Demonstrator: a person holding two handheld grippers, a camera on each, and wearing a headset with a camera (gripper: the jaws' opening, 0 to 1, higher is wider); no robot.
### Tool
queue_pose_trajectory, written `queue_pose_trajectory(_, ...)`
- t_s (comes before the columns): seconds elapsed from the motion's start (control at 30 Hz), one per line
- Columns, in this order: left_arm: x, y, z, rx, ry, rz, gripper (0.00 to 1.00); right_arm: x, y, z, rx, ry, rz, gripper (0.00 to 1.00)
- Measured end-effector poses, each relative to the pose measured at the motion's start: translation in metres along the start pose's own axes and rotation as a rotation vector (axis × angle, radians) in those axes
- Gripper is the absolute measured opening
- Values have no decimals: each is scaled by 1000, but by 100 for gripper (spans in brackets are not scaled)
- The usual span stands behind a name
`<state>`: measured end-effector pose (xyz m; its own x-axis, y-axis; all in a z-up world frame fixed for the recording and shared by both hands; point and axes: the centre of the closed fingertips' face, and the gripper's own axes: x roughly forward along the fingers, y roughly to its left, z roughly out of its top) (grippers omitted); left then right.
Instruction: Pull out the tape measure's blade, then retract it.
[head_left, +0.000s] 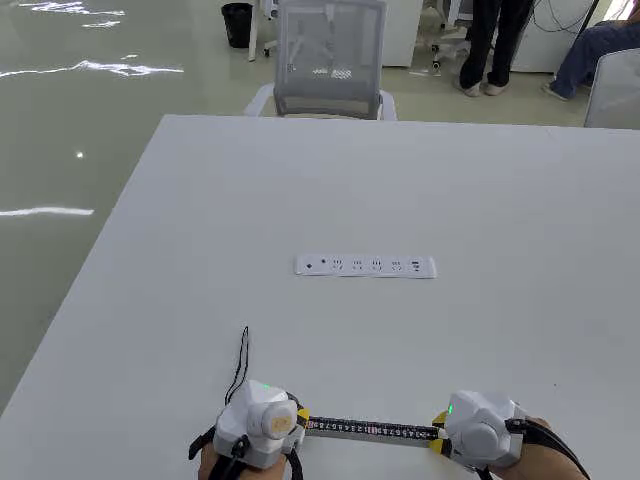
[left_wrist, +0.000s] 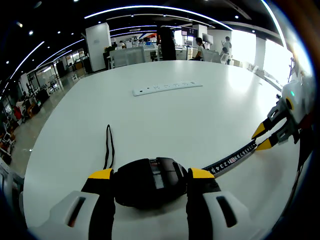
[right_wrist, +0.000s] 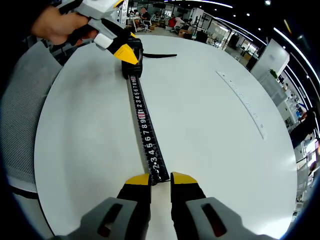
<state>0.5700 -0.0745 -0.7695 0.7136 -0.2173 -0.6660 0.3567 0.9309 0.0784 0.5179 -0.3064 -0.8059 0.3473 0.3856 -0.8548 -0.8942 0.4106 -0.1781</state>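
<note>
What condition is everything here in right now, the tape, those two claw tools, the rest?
tape measure case: clamped, on the table.
blade: pulled out, stretched between both grippers.
left gripper: shut on the case.
right gripper: shut on the blade's tip.
strap: lying loose on the table.
power strip: flat, nothing plugged in.

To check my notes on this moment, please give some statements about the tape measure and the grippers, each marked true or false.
1. The left gripper holds the tape measure's black case. True.
2. The blade is fully inside the case. False: it is pulled out and stretches across to the right gripper.
3. The right gripper is shut on the blade's end. True.
4. The power strip lies across the blade. False: it lies apart from it, farther along the table.
</note>
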Motion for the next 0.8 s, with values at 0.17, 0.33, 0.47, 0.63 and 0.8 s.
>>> queue_pose_trajectory(0.17, 0, 0, 0, -1, 1, -1, 53, 1, 0, -1, -1, 3, 1, 12)
queue_pose_trajectory(0.33, 0, 0, 0, 0, 2, -2, 53, 3, 0, 0, -6, 2, 1, 12)
queue_pose_trajectory(0.47, 0, 0, 0, 1, 3, -2, 53, 4, 1, 3, -12, 5, 6, 12)
queue_pose_trajectory(0.63, 1, 0, 0, 2, 3, -2, 53, 4, 2, 5, -11, 5, 5, 12)
queue_pose_trajectory(0.8, 0, 0, 0, 4, 1, -1, 53, 5, 2, 7, -10, 3, 6, 12)
